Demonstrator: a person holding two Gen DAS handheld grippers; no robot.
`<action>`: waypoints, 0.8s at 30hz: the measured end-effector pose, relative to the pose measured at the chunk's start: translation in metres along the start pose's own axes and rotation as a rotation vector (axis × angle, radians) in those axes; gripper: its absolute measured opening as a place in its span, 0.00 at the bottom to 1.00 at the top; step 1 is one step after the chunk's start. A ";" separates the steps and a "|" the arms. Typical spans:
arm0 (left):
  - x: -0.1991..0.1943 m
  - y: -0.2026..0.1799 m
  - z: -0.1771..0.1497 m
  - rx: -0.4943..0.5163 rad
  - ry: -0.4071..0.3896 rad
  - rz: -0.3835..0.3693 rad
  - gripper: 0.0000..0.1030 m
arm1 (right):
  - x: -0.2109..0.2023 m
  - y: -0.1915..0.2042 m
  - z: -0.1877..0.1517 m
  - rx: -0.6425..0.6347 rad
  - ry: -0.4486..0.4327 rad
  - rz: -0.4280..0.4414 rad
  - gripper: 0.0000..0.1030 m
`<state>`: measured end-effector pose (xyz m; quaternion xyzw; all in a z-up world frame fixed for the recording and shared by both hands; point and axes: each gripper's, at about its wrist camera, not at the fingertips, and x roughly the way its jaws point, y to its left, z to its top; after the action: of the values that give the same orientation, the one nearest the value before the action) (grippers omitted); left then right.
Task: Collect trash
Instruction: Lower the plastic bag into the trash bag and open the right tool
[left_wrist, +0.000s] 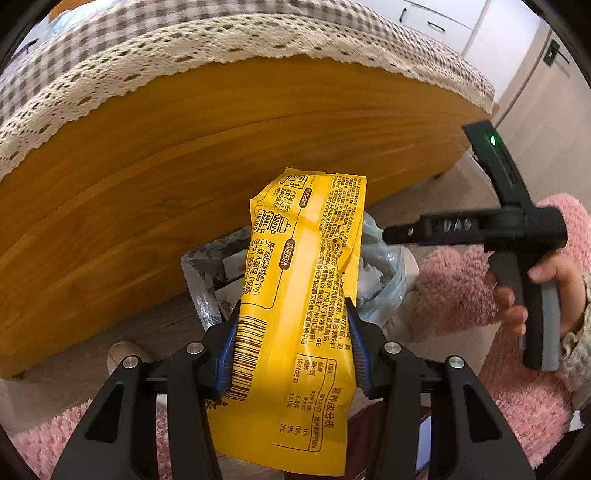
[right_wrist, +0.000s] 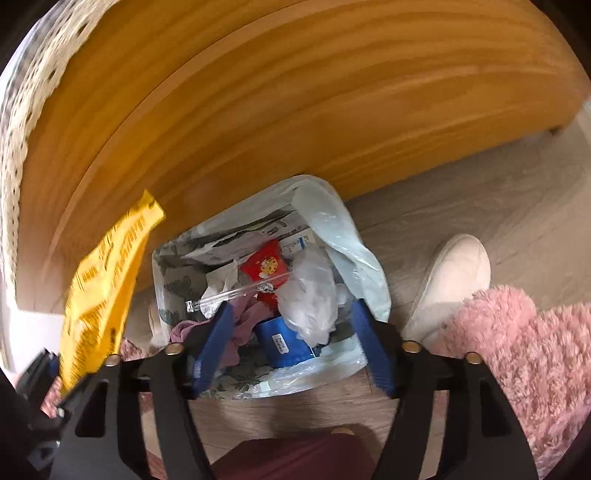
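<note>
Bin (right_wrist: 258, 295) was seen on the floor against the wood panel (right_wrist: 295, 92), already stuffed. Yellow wrapper (left_wrist: 299, 314) was clamped across its width by the left gripper (left_wrist: 293, 354), long axis running away toward the bin just beyond. Right gripper (right_wrist: 291, 347) was spread, empty, directly over the bin, nearer of the two.
</note>
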<state>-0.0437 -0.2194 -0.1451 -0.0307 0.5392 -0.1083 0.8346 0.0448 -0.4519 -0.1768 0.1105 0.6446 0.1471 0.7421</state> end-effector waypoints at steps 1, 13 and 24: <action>0.004 -0.004 0.002 0.008 0.009 0.000 0.47 | -0.002 0.000 0.000 0.008 -0.002 -0.004 0.75; 0.064 -0.021 0.014 0.282 0.223 0.105 0.47 | -0.019 -0.024 0.004 0.115 0.001 0.003 0.82; 0.123 -0.020 0.034 0.389 0.360 0.053 0.47 | -0.015 -0.047 0.006 0.226 0.009 0.057 0.86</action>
<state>0.0326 -0.2677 -0.2373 0.1641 0.6488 -0.1915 0.7179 0.0522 -0.5011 -0.1785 0.2109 0.6571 0.0950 0.7175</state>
